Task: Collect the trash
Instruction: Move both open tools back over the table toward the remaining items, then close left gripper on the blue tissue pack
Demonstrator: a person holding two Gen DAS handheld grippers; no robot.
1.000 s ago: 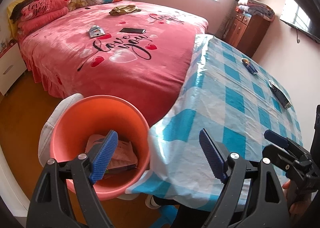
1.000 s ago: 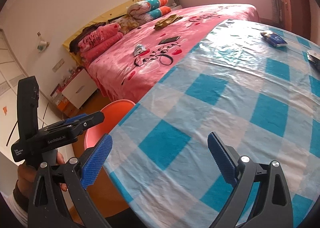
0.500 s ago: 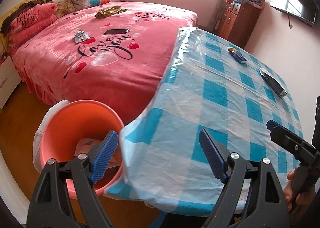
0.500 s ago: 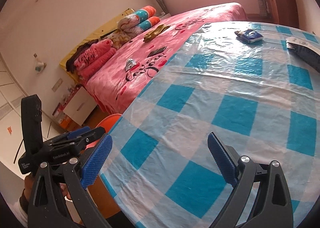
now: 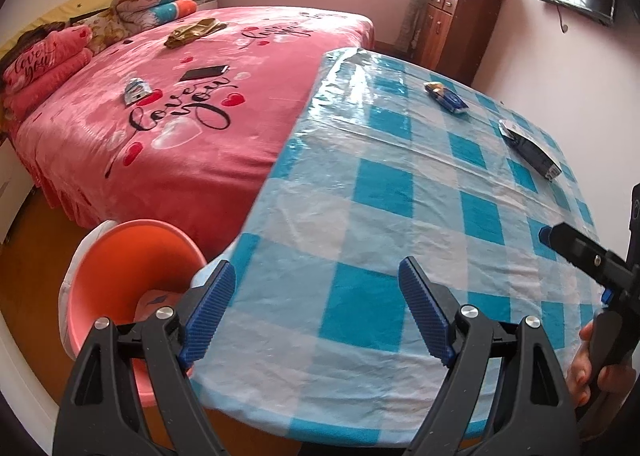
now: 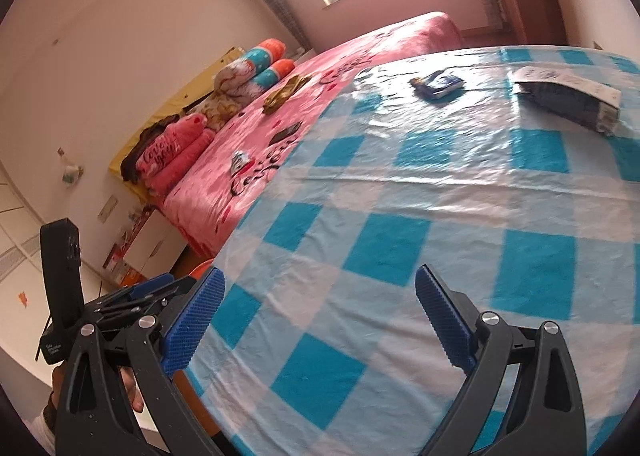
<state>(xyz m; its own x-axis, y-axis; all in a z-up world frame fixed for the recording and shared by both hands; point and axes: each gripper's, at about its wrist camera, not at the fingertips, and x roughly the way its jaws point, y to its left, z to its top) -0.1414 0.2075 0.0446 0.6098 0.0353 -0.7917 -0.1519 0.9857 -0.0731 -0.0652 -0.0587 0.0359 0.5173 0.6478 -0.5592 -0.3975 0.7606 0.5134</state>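
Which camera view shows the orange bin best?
The left wrist view: the orange bin shows its open mouth and trash inside, beside the table. The right wrist view shows only a sliver of its rim.

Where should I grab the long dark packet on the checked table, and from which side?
The dark packet lies flat and long. Likely best: the right gripper, open, comes from above and pinches across its narrow width near the middle.

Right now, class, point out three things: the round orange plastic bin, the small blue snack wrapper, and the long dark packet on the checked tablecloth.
Round orange plastic bin (image 5: 120,268), left wrist view, inner wall.
Small blue snack wrapper (image 5: 450,99), left wrist view, its middle.
Long dark packet (image 6: 568,97), right wrist view, dark face.
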